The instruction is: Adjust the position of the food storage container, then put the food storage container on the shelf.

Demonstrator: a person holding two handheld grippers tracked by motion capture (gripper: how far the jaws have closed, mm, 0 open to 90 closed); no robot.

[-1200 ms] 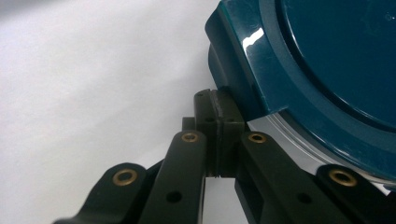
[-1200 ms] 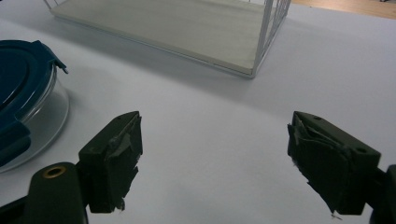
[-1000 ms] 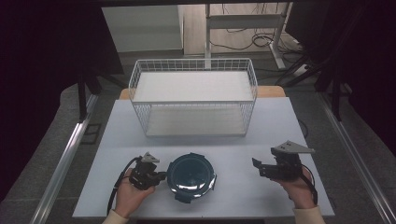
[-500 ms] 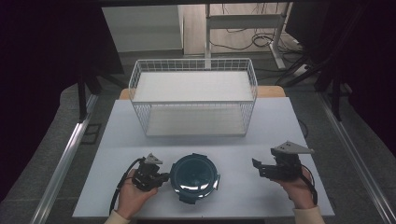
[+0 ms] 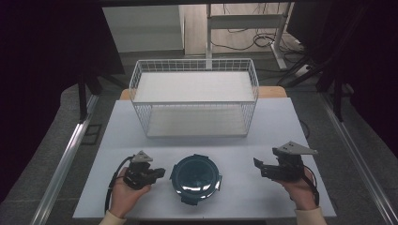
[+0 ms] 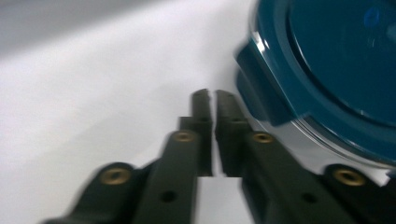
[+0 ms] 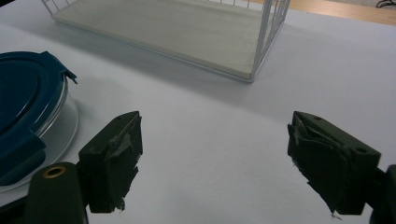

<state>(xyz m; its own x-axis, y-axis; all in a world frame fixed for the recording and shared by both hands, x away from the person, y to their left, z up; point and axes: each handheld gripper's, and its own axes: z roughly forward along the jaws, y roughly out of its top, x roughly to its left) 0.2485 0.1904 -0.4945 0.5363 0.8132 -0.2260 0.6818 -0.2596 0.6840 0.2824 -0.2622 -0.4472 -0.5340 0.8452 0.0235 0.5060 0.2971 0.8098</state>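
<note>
One round container [image 5: 195,178] sits near the front edge of the white table [image 5: 281,117], between the two grippers; its body is clear, and a dark teal lid [image 6: 345,60] with fold-down latch tabs covers it, so what lies inside cannot be told. In the left gripper view a latch tab of that lid hangs over the clear rim just beside the jaw tips. The left gripper [image 5: 158,173], held in the person's left hand [image 5: 123,194], lies low on the table just to the left of the container with its jaws pressed together, only a hairline slit between them and nothing caught there; whether the tips touch the container cannot be told. The right gripper [image 5: 259,167], held in the person's right hand [image 5: 300,190], sits well apart from the container on its other side, jaws spread wide with bare table between them, and its own view catches the lid's edge at far left. Behind the container, toward the far side of the table, stands a white wire basket [image 5: 194,96], rectangular and open-topped, with a pale flat board [image 7: 163,32] as its floor and nothing else visible in it. Beyond the table lie a dark floor and some cables [image 5: 244,40].
</note>
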